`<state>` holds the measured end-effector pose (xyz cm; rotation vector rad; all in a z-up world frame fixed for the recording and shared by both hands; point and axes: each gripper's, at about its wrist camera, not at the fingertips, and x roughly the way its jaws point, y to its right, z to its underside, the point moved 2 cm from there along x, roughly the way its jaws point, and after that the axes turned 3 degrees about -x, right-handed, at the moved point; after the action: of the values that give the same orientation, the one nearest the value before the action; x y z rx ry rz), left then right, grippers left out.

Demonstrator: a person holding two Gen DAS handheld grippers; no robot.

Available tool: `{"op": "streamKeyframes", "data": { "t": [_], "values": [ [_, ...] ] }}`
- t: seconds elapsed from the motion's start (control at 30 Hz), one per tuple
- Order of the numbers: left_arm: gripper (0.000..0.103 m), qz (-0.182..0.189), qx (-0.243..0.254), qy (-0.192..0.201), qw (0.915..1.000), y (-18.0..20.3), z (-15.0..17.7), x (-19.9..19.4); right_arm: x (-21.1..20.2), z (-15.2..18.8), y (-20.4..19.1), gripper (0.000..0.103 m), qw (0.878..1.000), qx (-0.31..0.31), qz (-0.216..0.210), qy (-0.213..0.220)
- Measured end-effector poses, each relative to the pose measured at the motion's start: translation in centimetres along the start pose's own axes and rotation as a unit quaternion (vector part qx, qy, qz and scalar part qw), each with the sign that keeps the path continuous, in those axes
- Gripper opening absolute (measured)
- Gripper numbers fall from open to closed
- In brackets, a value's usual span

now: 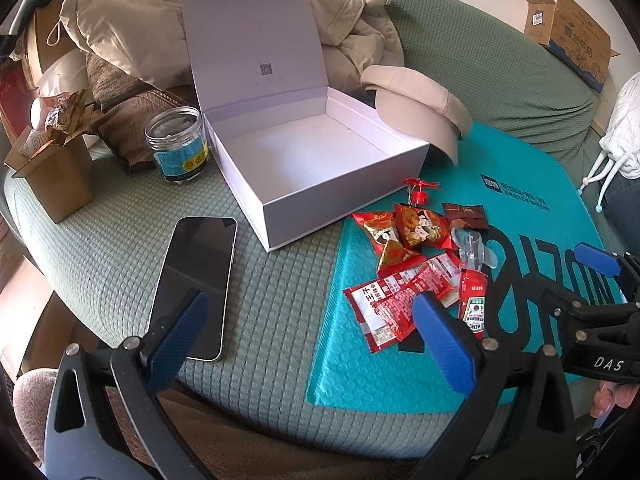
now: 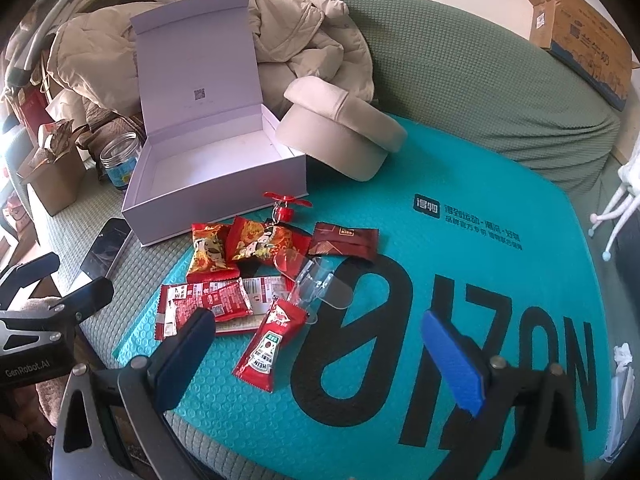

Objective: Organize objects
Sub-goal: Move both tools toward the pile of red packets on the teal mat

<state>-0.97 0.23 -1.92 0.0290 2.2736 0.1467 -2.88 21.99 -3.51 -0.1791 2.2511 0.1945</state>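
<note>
A: While both tools hang over the green quilted cover [image 1: 120, 248], the teal bubble mailer [image 2: 440, 240] fills the lower right of the right wrist view, black lettering across it.

B: And the white box [image 1: 320, 160] sits at centre in the left wrist view, lid standing upright behind it, nothing inside.

A: Beige cap [image 2: 340, 136] just right of the box, its brim on the mailer. Black phone [image 1: 196, 280] lies face up, lower left in the left view, beside the box's front corner.

B: Now the small stuff: a cluster on the mailer's left end, in front of the box. Two red snack packs [image 2: 248, 244], a dark brown sachet [image 2: 346, 240], flat red seasoning packets [image 2: 204, 304], a clear plastic piece [image 2: 324, 284], and the ketchup sachet [image 2: 266, 344] lowest of the lot.

A: A tiny red charm [image 2: 285, 208] lies against the box's front wall.

B: Grippers?

A: Left gripper [image 1: 312, 340]: blue pads spread wide, nothing between them, hovering over cover and mailer edge. Right gripper [image 2: 320, 356]: equally wide, empty, the ketchup sachet just ahead of its gap.
</note>
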Motion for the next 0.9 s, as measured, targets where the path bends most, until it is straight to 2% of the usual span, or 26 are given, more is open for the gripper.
{"op": "streamKeyframes", "data": {
  "t": [0.9],
  "values": [
    [0.102,0.014,0.0,-0.012,0.9998,0.58,0.42,0.68,0.48,0.79,-0.24,0.103,1.0,-0.003,-0.014,-0.01]
  ]
}}
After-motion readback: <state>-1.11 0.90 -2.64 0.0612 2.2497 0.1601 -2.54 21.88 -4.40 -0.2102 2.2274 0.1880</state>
